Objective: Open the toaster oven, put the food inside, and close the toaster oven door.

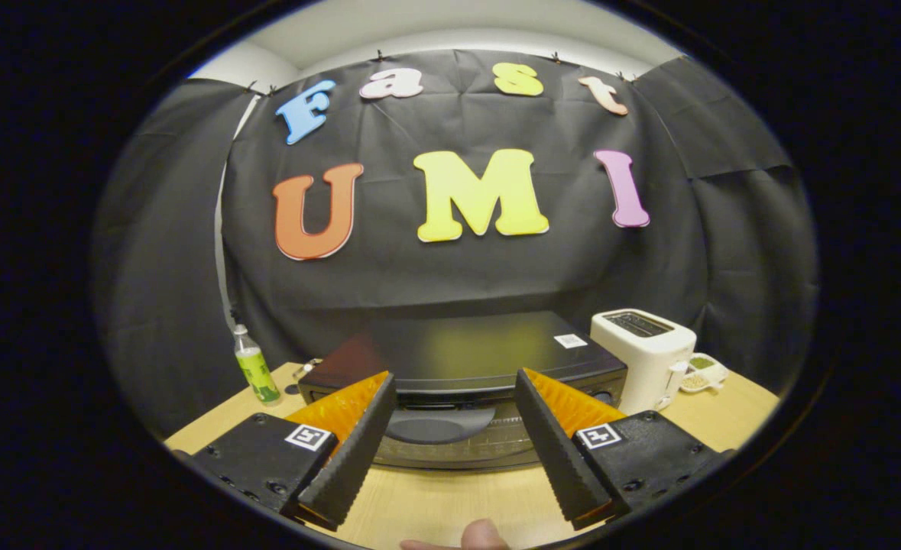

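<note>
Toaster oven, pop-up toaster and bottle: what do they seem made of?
Toaster oven: dark, likely painted metal, its flat top giving a soft sheen. White pop-up toaster: probably smooth plastic, matte and rounded. Bottle: clear plastic, by its look, with a green label. The gripper is open ahead of the oven.

The single camera rides on the gripper (pixel 455 443), whose fingers stand apart, and looks forward and slightly down along them from just above the bench (pixel 450 496), close to the toaster oven (pixel 465 359), facing the far cloth wall (pixel 450 283).
</note>
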